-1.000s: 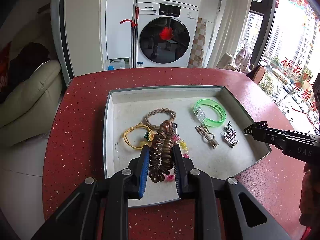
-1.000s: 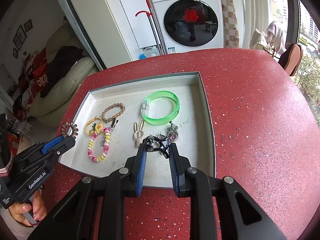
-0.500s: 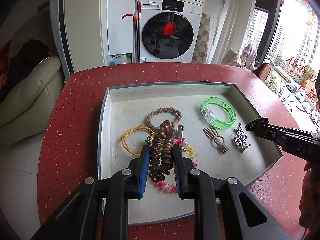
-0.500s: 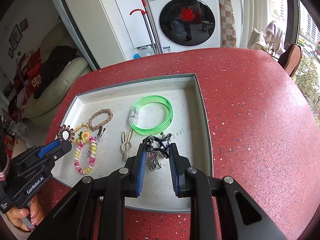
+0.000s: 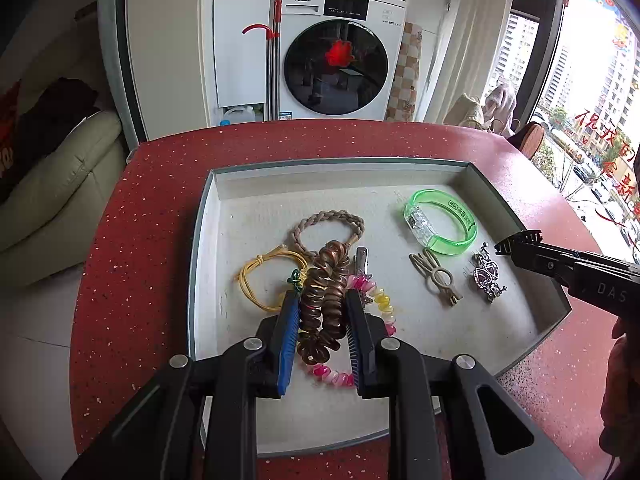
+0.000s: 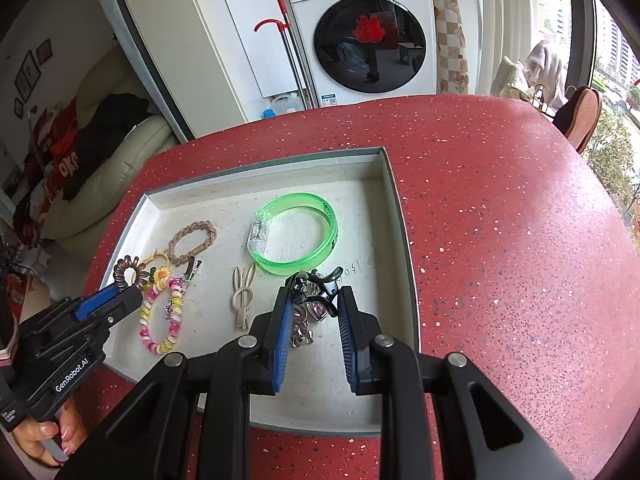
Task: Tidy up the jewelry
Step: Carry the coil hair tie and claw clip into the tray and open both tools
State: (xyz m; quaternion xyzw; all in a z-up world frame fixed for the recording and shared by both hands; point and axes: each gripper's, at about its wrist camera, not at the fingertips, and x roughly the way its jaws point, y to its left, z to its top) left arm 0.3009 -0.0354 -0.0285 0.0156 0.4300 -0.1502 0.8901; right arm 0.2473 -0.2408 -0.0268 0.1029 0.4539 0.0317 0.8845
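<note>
The left tongs point(image 5: 322, 312) grip a coiled hair tie point(image 5: 323, 300), awaiting placement; the right tongs point(image 6: 312, 312) stand parted around a hair clip point(image 6: 310, 300) in the tray point(image 6: 396, 208).

- Daylight, bright overall; main source = window point(image 5: 592, 92) on right side, both views.
- Window area blown out in left wrist view: sky white, buildings washed pale.
- Tray point(image 5: 248, 216) floor evenly lit; shadows soft, short, falling leftward from objs.
- Green bangle point(image 6: 298, 232) glows translucent, casts faint green tint on tray.
- Washer door point(image 6: 370, 42) dark glass, shows reflections of the room.
- Red tabletop point(image 6: 500, 208) has mild sheen, no hard glare.
- Fisheye distortion strong: tray edges and doorframe bow; black vignette at corners.
- Focus sharp centre; the near black gripper bodies at the bottom a bit soft.
- Left edge interior (sofa point(image 5: 60, 184)) dimmer than rest.
</note>
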